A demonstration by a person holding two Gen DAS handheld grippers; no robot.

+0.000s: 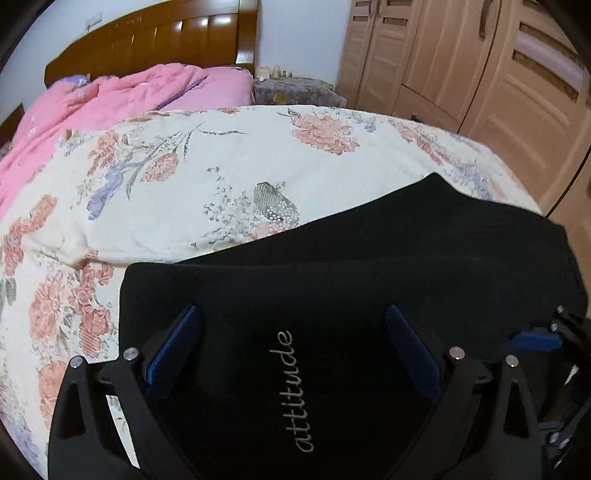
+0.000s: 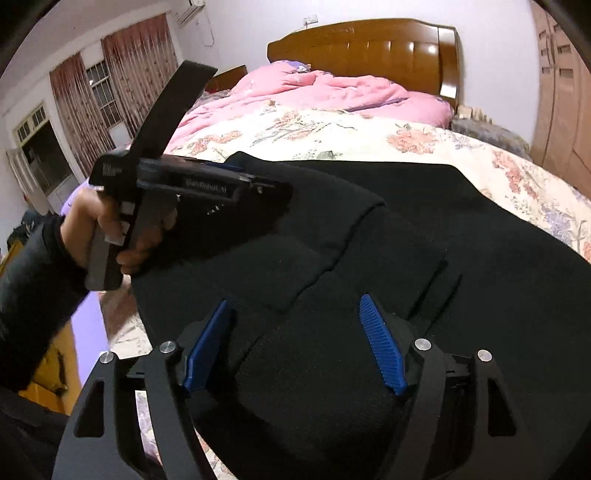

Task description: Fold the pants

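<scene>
Black pants lie on the floral bed; left gripper and right gripper jaws apart over them

**A bedroom with a wooden bed and pale walls**

A glossy brown wooden headboard stands against a pale, faintly lilac wall at the top of the left wrist frame. A cream floral bedspread covers the bed, with a crumpled pink quilt at the upper left. Beside the headboard a nightstand under patterned cloth carries small items. Light wooden wardrobe doors fill the upper right. In the right wrist view, red-brown patterned curtains flank a barred window at upper left, an air conditioner sits high on the wall, and a dark doorway opens at far left.
</scene>
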